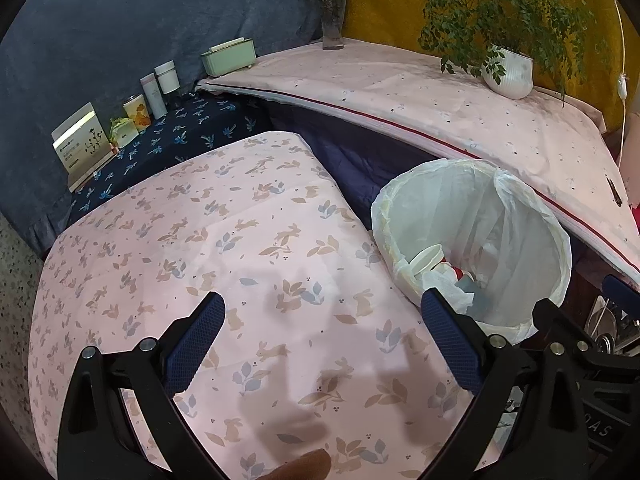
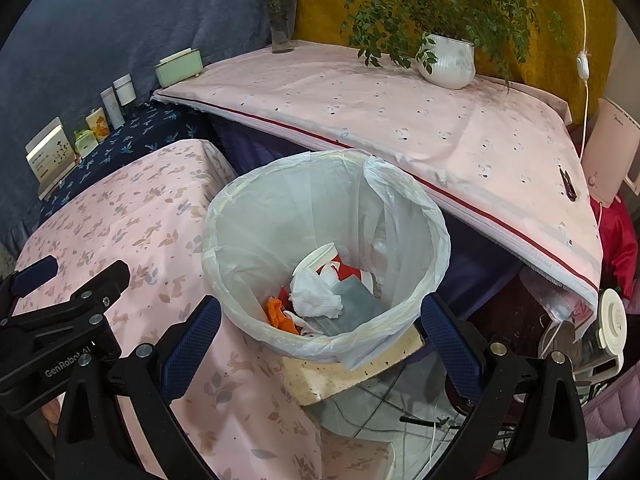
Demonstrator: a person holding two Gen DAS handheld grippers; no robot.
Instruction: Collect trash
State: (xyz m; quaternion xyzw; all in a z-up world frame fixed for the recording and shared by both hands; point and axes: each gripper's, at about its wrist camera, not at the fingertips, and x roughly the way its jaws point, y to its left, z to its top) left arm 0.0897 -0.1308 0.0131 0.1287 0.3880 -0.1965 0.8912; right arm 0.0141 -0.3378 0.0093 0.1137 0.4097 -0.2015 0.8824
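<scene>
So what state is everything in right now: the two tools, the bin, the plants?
Left tool: open, empty, over the rabbit-print cloth.
Right tool: open, empty, above the bin.
Trash bin: upright, lined with a white bag, partly filled.
Crumpled tissue: lying in the bin on top of other trash.
Paper cup: in the bin, tipped on its side.
Flower vase: upright.
Potted plant: upright.

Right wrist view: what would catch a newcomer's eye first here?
The lined trash bin fills the centre, holding crumpled tissue, an orange scrap and a paper cup. The open, empty right gripper frames it. Behind, a potted plant stands on the pink-covered table.
</scene>
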